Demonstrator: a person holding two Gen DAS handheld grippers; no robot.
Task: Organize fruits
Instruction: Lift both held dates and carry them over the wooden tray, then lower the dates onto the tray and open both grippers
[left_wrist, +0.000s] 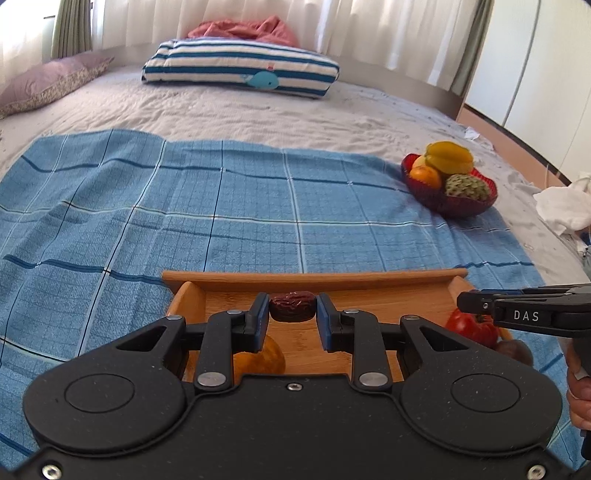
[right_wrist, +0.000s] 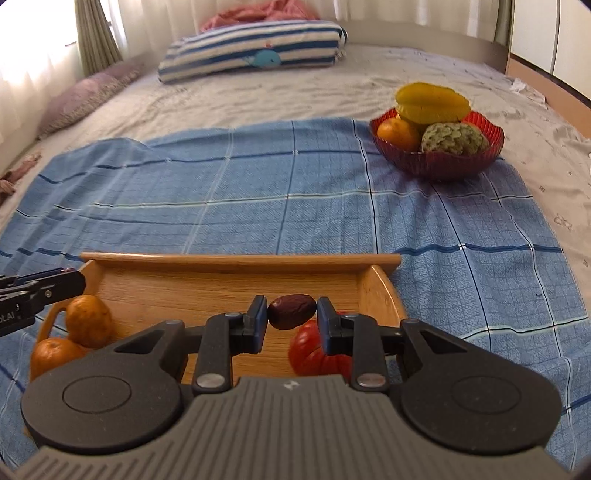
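My left gripper (left_wrist: 292, 314) is shut on a wrinkled dark red date (left_wrist: 292, 311), held above a wooden tray (left_wrist: 314, 277). My right gripper (right_wrist: 291, 313) is shut on a second dark date (right_wrist: 291, 311) over the same tray (right_wrist: 240, 260). In the tray lie a red tomato (right_wrist: 308, 350), a yellowish round fruit (right_wrist: 89, 320) and an orange (right_wrist: 55, 354). In the left wrist view the right gripper's fingers (left_wrist: 480, 302) reach in from the right above the tomato (left_wrist: 469, 328). A red bowl (right_wrist: 436, 162) with a starfruit, an orange and a green custard apple stands far right.
A blue checked cloth (right_wrist: 258, 206) covers the grey bed under tray and bowl. A striped whale pillow (right_wrist: 255, 50) and a purple cushion (right_wrist: 85, 96) lie at the head. White crumpled cloth (left_wrist: 561, 210) sits at the right bed edge. A person's hand (left_wrist: 580, 391) shows at the right.
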